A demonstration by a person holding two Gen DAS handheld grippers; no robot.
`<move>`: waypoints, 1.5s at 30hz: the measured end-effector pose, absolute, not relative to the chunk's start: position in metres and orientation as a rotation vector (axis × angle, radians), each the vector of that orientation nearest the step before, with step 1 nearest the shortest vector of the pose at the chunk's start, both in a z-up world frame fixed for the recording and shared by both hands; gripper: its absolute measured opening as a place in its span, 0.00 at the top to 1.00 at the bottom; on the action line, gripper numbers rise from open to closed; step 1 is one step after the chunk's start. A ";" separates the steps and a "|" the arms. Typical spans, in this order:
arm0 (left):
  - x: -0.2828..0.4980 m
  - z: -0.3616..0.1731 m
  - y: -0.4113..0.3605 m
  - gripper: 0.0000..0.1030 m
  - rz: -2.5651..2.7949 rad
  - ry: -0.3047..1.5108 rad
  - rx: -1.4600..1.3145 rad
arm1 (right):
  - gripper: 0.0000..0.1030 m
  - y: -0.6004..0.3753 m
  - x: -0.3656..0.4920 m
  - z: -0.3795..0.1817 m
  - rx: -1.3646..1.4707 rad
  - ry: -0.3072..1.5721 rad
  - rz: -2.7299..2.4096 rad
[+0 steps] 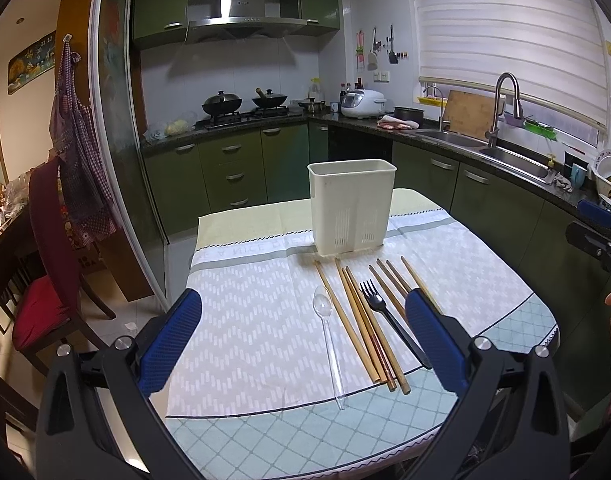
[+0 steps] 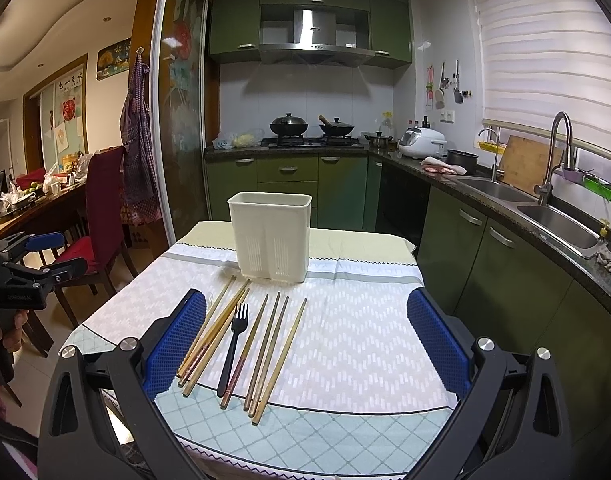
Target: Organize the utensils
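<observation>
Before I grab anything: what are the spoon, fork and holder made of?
Spoon: clear plastic by the look, see-through and glossy. Fork: black, probably plastic, dull sheen. Holder: cream moulded plastic with slotted vents, matte.

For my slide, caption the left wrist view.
Open left gripper hovers over a clear spoon, black fork and chopsticks laid before an upright white holder.

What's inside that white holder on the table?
Nothing pokes above the rim of the white holder; the chopsticks, fork and spoon all lie in front of it. Its walls hide the bottom.
</observation>
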State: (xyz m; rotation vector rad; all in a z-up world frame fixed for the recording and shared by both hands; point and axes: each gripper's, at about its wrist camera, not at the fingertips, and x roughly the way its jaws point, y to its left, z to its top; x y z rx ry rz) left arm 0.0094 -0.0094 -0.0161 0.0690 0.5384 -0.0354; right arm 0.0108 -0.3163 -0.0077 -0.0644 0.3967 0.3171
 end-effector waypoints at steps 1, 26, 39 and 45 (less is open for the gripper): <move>0.010 -0.016 -0.009 0.06 -0.035 0.540 0.069 | 0.04 -0.317 0.014 -0.008 -0.063 0.400 0.318; 0.216 -0.148 -0.010 0.19 0.004 1.233 0.057 | 0.10 -0.297 0.220 -0.076 -0.008 1.044 0.369; 0.223 -0.169 -0.018 0.60 -0.006 1.321 0.033 | 0.33 -0.270 0.247 -0.094 -0.068 1.123 0.383; 0.226 -0.166 -0.018 0.92 -0.026 1.335 0.026 | 0.47 -0.248 0.244 -0.099 -0.119 1.174 0.433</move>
